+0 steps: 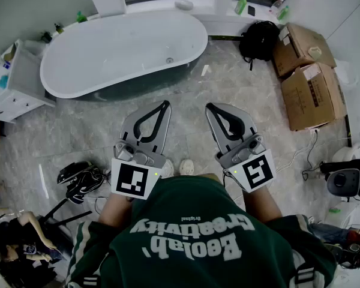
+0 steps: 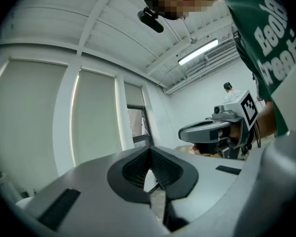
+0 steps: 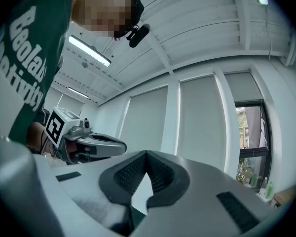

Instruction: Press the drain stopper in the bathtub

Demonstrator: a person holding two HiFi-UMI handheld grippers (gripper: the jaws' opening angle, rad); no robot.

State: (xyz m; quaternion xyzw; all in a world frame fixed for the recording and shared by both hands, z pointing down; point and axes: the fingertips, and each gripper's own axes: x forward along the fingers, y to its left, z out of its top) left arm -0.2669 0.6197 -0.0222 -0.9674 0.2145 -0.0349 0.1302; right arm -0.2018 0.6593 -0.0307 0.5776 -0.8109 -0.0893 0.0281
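Observation:
The white oval bathtub point(image 1: 72, 77) stands on the marble floor at the far left, and its small round drain stopper point(image 1: 170, 60) shows on the tub bottom near the right end. My left gripper point(image 1: 165, 104) and right gripper point(image 1: 209, 107) are held side by side over the floor, well short of the tub. Both are shut with nothing between the jaws. Both gripper views look up at walls and ceiling, so the tub is hidden there. In them the left gripper point(image 2: 149, 149) and right gripper point(image 3: 147, 153) show tips together.
Two cardboard boxes point(image 1: 306, 71) and a black backpack point(image 1: 259, 39) sit at the right. A white cabinet point(image 1: 15, 83) stands left of the tub. Dark shoes point(image 1: 78, 182) lie on the floor at the left, and cables and gear point(image 1: 342, 179) at the right.

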